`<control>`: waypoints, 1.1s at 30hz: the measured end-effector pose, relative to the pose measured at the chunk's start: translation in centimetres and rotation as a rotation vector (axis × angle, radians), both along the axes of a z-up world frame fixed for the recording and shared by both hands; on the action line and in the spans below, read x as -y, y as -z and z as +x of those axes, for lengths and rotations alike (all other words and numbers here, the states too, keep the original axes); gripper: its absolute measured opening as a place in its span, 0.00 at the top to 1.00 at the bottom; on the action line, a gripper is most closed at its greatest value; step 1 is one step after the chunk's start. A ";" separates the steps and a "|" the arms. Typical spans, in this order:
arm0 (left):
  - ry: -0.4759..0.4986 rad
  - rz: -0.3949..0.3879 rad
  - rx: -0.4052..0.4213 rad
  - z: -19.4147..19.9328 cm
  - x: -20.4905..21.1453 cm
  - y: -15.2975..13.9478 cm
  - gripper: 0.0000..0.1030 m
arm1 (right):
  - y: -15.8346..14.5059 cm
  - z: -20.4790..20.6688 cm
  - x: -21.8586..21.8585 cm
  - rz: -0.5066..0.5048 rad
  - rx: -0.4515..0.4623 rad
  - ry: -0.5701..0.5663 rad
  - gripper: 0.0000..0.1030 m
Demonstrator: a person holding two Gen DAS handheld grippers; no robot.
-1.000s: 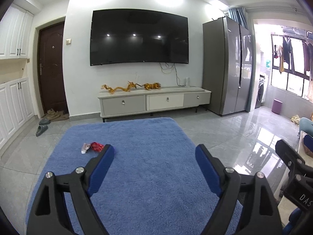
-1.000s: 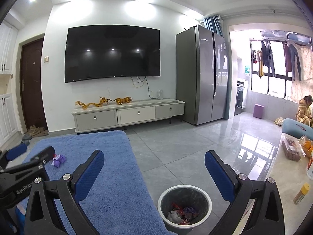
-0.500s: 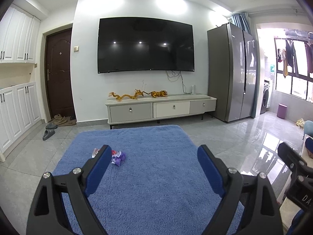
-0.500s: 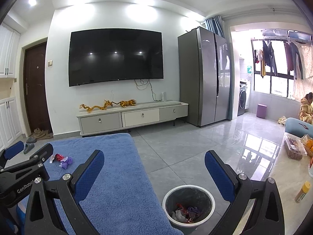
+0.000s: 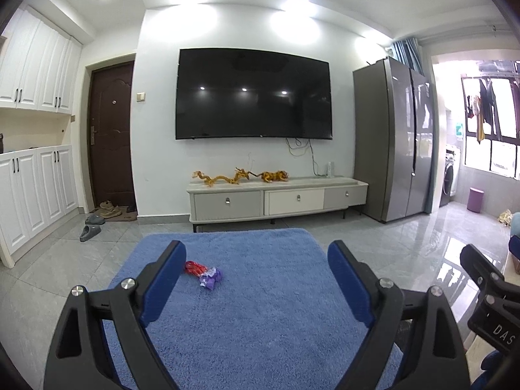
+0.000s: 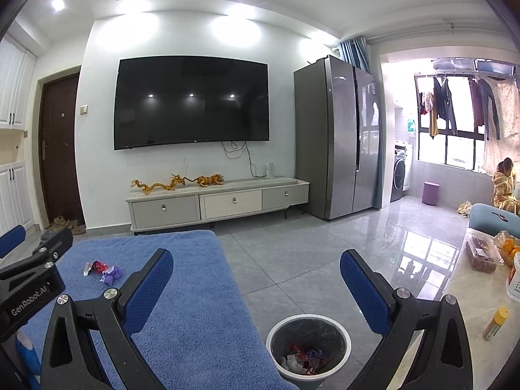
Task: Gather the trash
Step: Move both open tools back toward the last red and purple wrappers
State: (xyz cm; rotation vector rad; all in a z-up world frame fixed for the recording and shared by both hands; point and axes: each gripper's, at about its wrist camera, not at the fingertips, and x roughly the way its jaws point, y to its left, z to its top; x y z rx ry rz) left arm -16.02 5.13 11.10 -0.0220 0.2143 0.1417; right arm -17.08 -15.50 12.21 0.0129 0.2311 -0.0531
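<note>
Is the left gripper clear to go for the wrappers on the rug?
Probably yes. The left gripper is open and empty, and the wrappers lie in the open on the blue rug ahead of it, nothing between them.

rug (image 5: 260, 308): blue cloth, thick fuzzy pile, matt
floor (image 6: 308, 260): grey tile, glossy, mirrors the window light
wrappers (image 5: 204, 273): crinkled shiny foil, red and purple
bin (image 6: 308, 346): smooth white plastic rim, dark liner
fridge (image 6: 338, 143): brushed grey metal, satin sheen
TV screen (image 5: 253, 94): glossy black, reflects 3 ceiling lights
door (image 5: 112, 133): dark brown wood, upper left
finger pads (image 6: 146, 292): blue, finely textured
</note>
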 end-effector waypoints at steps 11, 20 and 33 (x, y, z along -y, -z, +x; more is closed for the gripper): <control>-0.021 -0.007 0.025 -0.9 -0.4 -0.4 0.14 | -0.6 -0.7 -0.8 -0.013 0.039 -0.040 0.00; -0.027 -0.020 0.040 -0.8 -1.0 -0.4 0.14 | -0.4 -1.2 -0.6 -0.012 0.055 -0.035 0.00; 0.033 -0.027 -0.094 2.8 -1.5 2.4 0.14 | 2.0 1.9 -1.2 -0.005 -0.055 -0.081 0.00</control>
